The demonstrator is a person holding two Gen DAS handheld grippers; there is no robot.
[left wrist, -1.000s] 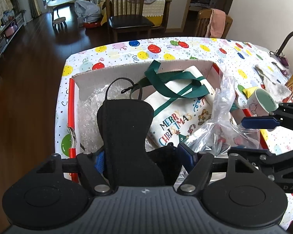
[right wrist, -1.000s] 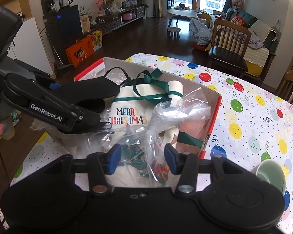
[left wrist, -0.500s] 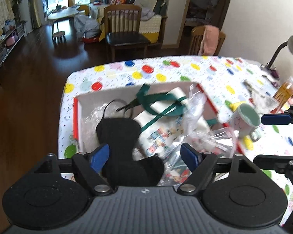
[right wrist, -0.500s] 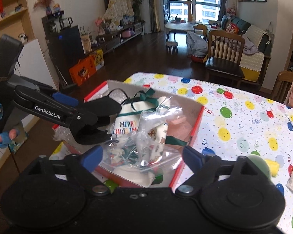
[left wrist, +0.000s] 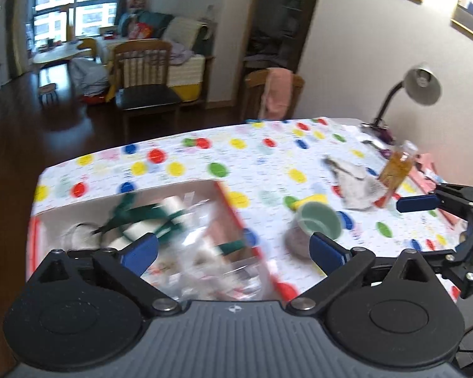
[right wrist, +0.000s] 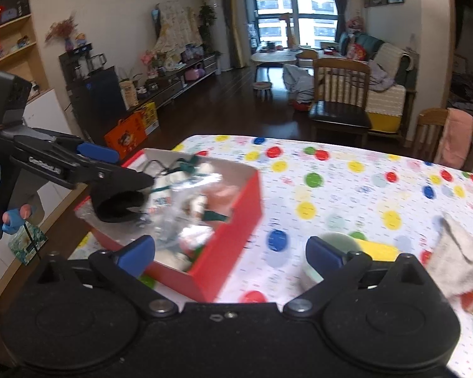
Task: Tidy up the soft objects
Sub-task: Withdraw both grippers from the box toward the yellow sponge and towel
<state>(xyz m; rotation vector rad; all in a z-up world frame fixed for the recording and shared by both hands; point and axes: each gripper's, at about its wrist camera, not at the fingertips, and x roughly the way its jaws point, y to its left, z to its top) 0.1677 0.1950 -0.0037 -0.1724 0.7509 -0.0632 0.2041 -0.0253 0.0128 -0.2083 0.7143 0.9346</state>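
Hovering above filled red cardboard box (right wrist: 236, 220), both loads deposited; left gripper (left wrist: 233, 249) fingers opening, empty; right gripper (right wrist: 230, 252) spread, empty. Next: fetch crumpled grey cloth (right wrist: 463, 252) on bench.

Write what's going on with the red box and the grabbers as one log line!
left gripper: opening, empty | right gripper: opening, empty | red box: holds tote bag, plastic bag, black mask | green mug: beside box

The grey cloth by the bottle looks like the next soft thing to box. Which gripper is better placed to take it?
Probably the right gripper: its jaws are opening with nothing between them, and the grey cloth lies close on its side. The left gripper is over the box.
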